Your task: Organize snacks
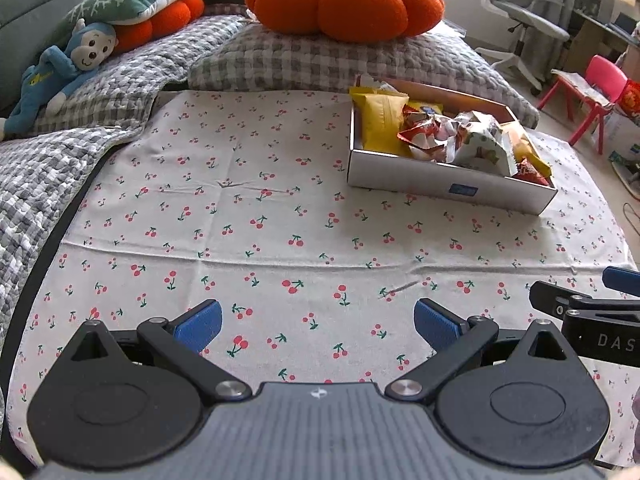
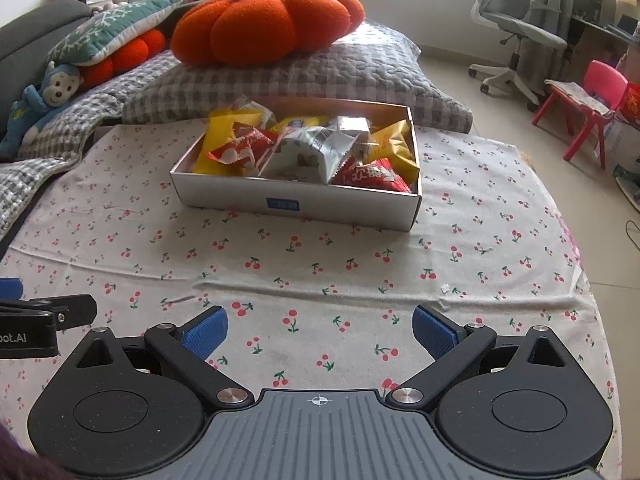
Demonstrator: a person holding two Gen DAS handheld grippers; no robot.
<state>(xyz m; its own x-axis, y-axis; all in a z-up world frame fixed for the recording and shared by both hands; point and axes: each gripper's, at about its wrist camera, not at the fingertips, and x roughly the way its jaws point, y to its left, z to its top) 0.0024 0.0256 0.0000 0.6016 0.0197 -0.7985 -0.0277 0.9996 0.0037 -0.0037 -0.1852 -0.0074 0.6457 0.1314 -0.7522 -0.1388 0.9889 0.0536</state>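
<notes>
Now both tools hang low over the near edge of the worktop, which a cherry-print cloth [image 2: 320,264] covers, and each of them is spread wide with nothing between its blue pads. The left tool [image 1: 318,326] points at bare cloth, and the right tool [image 2: 320,326] looks straight toward the white box [image 2: 296,198], which stands toward the far side of the worktop, just before the grey checked cushion [image 2: 280,80] with the orange pumpkin pillow [image 2: 264,28] on it. The snacks [image 2: 304,152] all lie inside this box: yellow packets at its left and right ends, red ones at the front, and a white-green packet [image 2: 312,156] on top in the middle, piled loosely and crossing one another. No snack lies on the cloth that I can see, so I judge the sorting is either nearly finished or not yet begun; the pictures do not decide it. If packets must be taken out and put in order, the top white-green one is the sensible first choice, because it presses on the others. It is better to pinch it by its crimped end seam, not by the puffed middle, since the film is slippery and the content may break. The other tool can steady the box wall, because the light cardboard may slide on the cloth.
</notes>
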